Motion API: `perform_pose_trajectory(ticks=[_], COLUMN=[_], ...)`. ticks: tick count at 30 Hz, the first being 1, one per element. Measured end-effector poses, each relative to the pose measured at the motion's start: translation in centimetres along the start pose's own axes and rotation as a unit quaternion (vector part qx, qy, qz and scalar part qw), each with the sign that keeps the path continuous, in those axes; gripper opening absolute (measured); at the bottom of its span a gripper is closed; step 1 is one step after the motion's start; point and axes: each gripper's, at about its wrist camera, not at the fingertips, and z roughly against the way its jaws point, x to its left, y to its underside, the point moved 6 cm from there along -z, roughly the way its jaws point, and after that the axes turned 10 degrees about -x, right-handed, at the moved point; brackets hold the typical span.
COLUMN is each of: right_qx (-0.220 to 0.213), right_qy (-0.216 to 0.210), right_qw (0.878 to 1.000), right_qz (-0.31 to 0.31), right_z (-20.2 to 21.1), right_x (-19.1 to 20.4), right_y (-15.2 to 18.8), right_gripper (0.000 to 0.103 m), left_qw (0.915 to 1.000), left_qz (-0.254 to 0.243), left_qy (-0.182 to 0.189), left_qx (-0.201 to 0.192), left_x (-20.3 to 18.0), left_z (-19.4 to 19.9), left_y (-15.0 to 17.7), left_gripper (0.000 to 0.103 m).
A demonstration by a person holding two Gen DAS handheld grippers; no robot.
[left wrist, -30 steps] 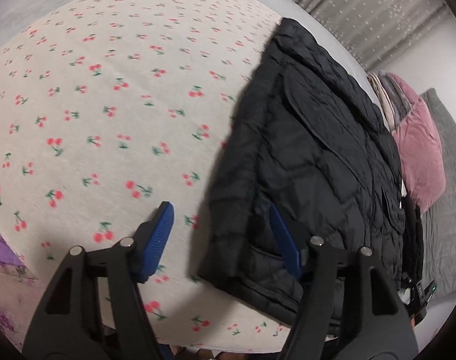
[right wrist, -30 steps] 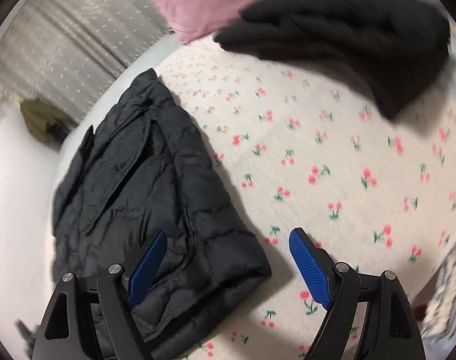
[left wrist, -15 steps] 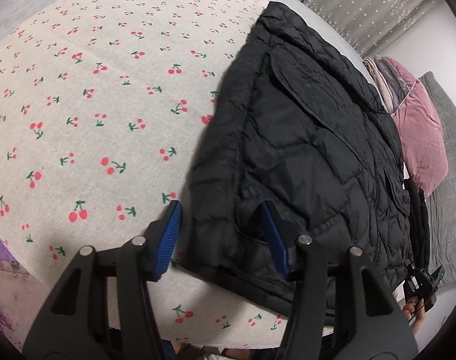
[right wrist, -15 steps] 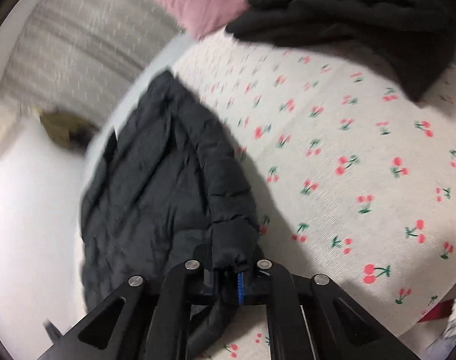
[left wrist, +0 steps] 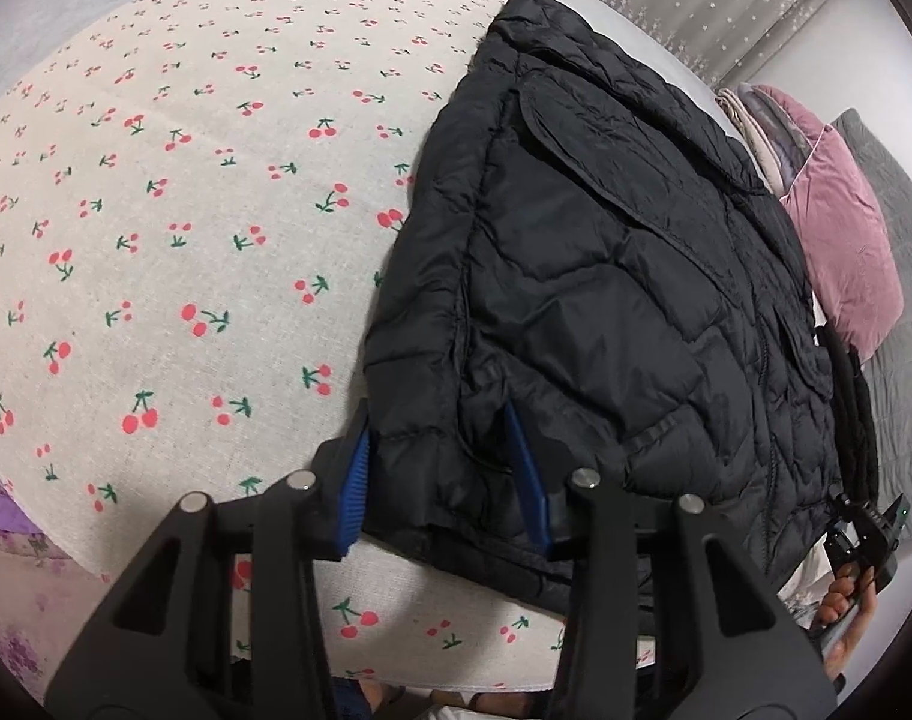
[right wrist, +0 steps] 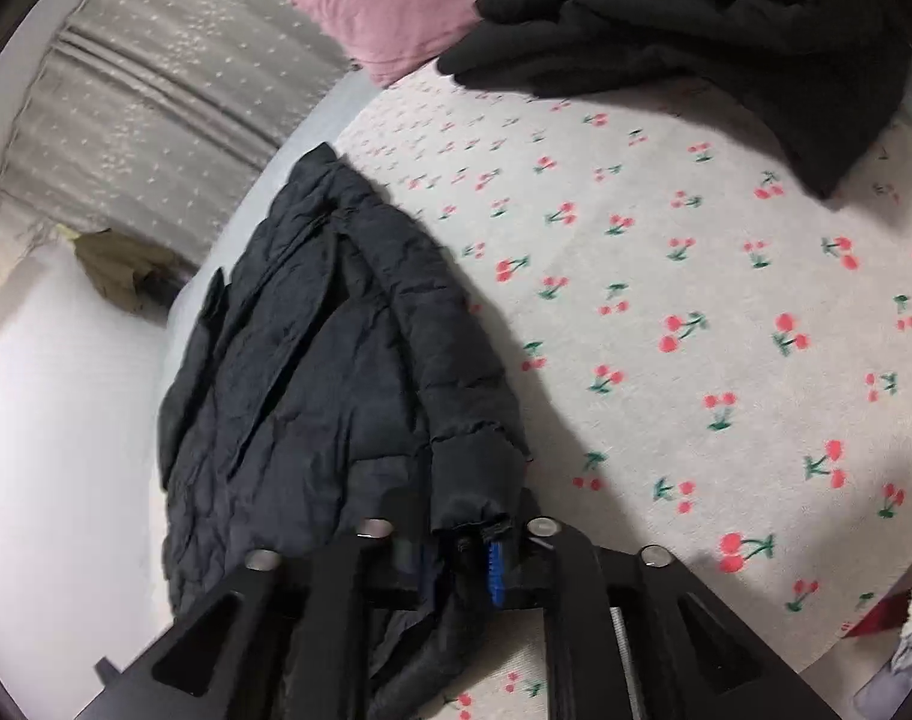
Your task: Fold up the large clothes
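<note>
The puffy, slippery black jacket bunches softly: right tool clamped on its cuff though easing apart, left tool closing astride the hem corner.

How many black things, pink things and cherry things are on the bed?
Black clothes: 2, the puffy black jacket and the black garment heaped farther back.
Pink pillows: 1, the pink pillow.
Cherry-print sheets: 1, the cherry sheet.
Total: 4.
</note>
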Motion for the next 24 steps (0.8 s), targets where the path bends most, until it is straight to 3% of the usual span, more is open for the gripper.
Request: perform_pose_trajectory(ticks=[2, 13, 14, 15, 17, 18, 19, 24], right_qx=[0.024, 0.034, 0.034, 0.032, 0.028, 0.027, 0.024, 0.011], right_qy=[-0.004, 0.002, -0.002, -0.005, -0.01, -0.011, -0.01, -0.014], right_qw=[1.0, 0.999, 0.999, 0.999, 0.999, 0.999, 0.999, 1.0], right_qz=[-0.019, 0.005, 0.007, 0.008, 0.012, 0.014, 0.019, 0.016], right_z=[-0.6, -0.9, -0.9, -0.9, -0.8, -0.8, -0.7, -0.3], right_x=[-0.7, 0.0, 0.2, 0.4, 0.6, 0.8, 0.9, 0.8], right_y=[0.5, 0.9, 1.0, 0.9, 0.8, 0.8, 0.8, 0.4], right_gripper=[0.036, 0.041, 0.041, 0.041, 0.039, 0.031, 0.018, 0.008], left_qw=[1.0, 0.9997, 0.9997, 0.9996, 0.9994, 0.9992, 0.9991, 0.9988], left_qz=[-0.006, -0.011, -0.012, -0.014, -0.017, -0.017, -0.016, 0.009], left_qy=[-0.007, -0.018, -0.018, -0.02, -0.024, -0.029, -0.03, -0.025], left_qx=[-0.003, -0.011, -0.011, -0.012, -0.016, -0.022, -0.025, -0.041], left_x=[-0.2, -0.3, -0.3, -0.3, -0.5, -0.5, -0.5, 0.1], left_z=[0.0, 0.0, 0.0, 0.0, 0.1, 0.3, 0.4, 1.3], left_y=[0.1, 0.3, 0.3, 0.3, 0.3, 0.3, 0.2, -0.3], left_gripper=[0.044, 0.044, 0.043, 0.035, 0.018, 0.014, 0.013, 0.009])
